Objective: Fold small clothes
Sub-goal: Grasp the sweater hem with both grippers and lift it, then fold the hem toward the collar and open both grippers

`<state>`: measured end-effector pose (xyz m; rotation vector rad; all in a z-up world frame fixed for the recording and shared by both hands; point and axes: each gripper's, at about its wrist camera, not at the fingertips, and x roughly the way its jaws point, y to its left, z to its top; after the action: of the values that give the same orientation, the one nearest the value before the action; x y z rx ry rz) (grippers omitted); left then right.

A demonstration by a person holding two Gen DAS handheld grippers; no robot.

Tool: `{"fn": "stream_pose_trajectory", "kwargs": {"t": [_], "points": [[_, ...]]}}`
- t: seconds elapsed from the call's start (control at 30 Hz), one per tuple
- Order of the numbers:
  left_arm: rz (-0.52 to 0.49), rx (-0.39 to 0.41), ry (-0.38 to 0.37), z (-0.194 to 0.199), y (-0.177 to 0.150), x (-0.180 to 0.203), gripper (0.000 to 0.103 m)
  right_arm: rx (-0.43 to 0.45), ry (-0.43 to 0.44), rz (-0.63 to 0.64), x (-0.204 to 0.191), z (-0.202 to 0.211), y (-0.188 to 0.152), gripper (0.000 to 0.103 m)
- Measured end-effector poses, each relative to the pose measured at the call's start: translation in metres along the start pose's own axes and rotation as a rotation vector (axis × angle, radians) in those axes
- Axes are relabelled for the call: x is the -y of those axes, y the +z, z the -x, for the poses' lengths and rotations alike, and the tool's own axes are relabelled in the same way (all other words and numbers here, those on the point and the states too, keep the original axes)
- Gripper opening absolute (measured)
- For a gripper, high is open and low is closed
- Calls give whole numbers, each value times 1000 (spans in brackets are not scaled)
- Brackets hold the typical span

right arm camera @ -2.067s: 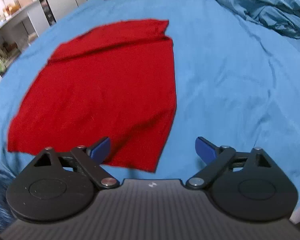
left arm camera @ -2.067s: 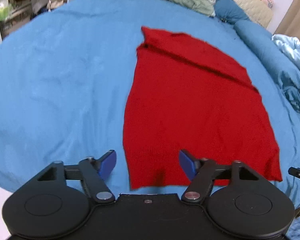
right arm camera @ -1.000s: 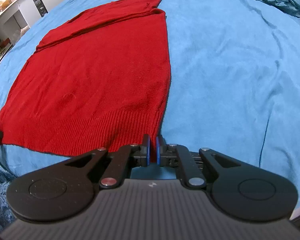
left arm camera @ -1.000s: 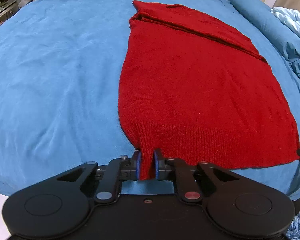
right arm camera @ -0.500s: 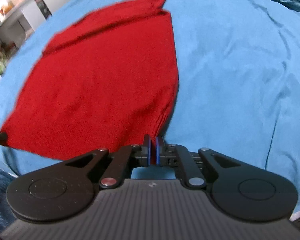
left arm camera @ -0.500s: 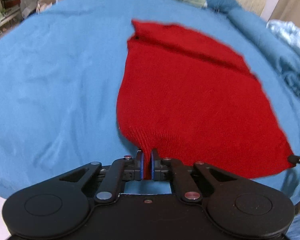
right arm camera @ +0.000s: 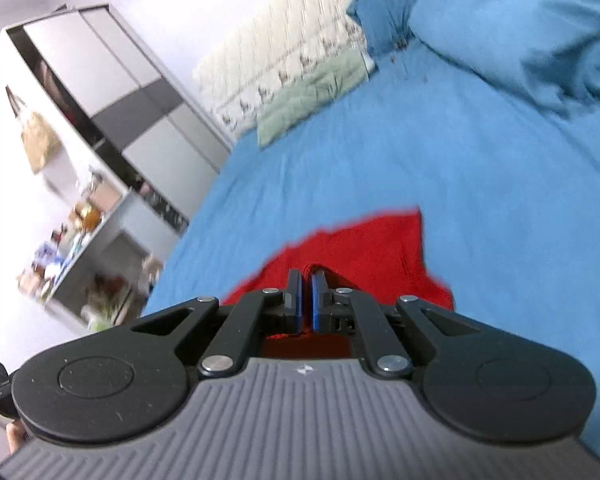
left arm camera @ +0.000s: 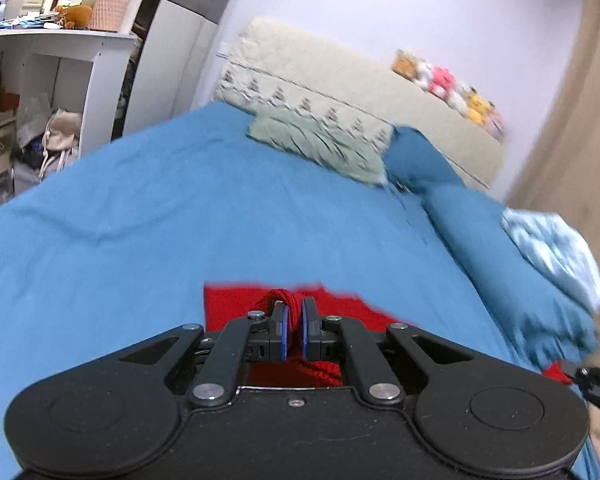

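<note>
Most of the sweater (left arm camera: 236, 300) is hidden behind the left gripper (left arm camera: 294, 320); only a blurred red strip shows above it. In the right wrist view the right gripper (right arm camera: 306, 298) covers the sweater's lower part too. Shelf clutter (right arm camera: 64, 248) at left is smeared beyond telling. Plush toys (left arm camera: 448, 84) upper right are too blurred to identify.

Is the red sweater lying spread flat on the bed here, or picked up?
Picked up: the red sweater is bunched between both shut grippers, left gripper and right gripper.
</note>
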<state>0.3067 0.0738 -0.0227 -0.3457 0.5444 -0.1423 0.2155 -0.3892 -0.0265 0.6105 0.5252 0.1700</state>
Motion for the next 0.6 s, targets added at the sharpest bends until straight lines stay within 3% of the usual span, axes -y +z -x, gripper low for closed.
{"fn": "stream_pose_trajectory", "kwargs": {"t": [0.17,0.33,0.6], "points": [[-19,-2,88,-110,24,-7,6,26,-37,9,11,-106,56,20],[-7,-67,128,-202,0,-30,6,-40,-129,11,55,-204,44,20],[6,-77,160,-249,-6,-44,7,-20,-170,90,84,-261,36,20]]}}
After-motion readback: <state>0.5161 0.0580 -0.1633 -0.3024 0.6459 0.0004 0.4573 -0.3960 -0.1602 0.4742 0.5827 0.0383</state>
